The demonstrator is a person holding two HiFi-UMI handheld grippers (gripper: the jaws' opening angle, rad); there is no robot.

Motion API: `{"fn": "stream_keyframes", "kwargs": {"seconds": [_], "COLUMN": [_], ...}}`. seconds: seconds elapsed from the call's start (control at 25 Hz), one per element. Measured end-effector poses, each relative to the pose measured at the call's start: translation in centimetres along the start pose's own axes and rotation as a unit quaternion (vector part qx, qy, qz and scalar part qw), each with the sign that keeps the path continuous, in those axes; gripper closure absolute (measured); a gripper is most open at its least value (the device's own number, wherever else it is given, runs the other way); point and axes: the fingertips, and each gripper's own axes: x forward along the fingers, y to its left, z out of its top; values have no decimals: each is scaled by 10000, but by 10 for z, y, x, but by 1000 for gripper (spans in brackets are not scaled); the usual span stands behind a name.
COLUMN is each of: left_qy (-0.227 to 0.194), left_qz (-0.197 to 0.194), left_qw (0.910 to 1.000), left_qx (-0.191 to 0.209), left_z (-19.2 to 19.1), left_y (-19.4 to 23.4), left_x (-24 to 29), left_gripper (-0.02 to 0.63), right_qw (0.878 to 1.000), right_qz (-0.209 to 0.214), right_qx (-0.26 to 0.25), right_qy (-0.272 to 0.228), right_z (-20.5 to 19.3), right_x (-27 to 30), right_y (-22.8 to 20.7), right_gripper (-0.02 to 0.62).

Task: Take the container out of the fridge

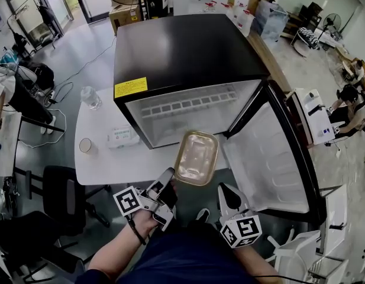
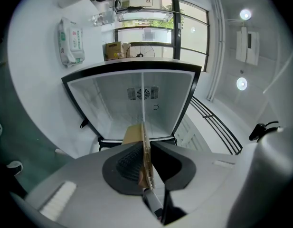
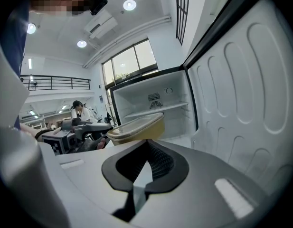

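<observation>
- The fridge [image 1: 182,46], a black 1-door box, stands on the right part of the white table [image 1: 102,164], its back toward the table's far edge.
- Its door [image 1: 271,158] is swung wide open past the table's right edge, with the white inner lining showing.
- The container [image 1: 196,157], a shallow tan tub with a clear lid, is held in the air just in front of the fridge's open mouth, over the table's near edge.
- The left gripper [image 1: 169,179] is clamped on the container's near rim. In the left gripper view the rim runs edge-on between the 2 dark pads.
- The right gripper [image 3: 147,158] hangs below the open door, apart from the container. Its 2 jaws are pressed together with nothing between them.
- A pack of wipes [image 1: 122,136] lies on the table just left of the fridge's front corner.
- A paper cup [image 1: 86,145] stands near the table's left edge, left of the wipes.
- A clear bottle [image 1: 91,97] stands toward the table's far left corner.
</observation>
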Motion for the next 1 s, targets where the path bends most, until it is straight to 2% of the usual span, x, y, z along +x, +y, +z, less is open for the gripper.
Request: {"fn": "stream_keyframes", "kwargs": {"seconds": [0.56,1.0], "left_qy": [153,155], "left_qz": [-38,-32], "left_qw": [9999,9999], "left_qx": [27,23], "left_z": [-10,-11], "left_y": [-4,-3], "left_x": [-7,-7], "left_gripper": [556,557], "right_qw": [9995,9994], "right_qz": [-100,-126], "right_qx": [-245,-196], "right_qy": [-180,-259], "right_z": [10,10], "right_x": [-9,-10], "right_y": [3,3], "right_gripper": [589,589]}}
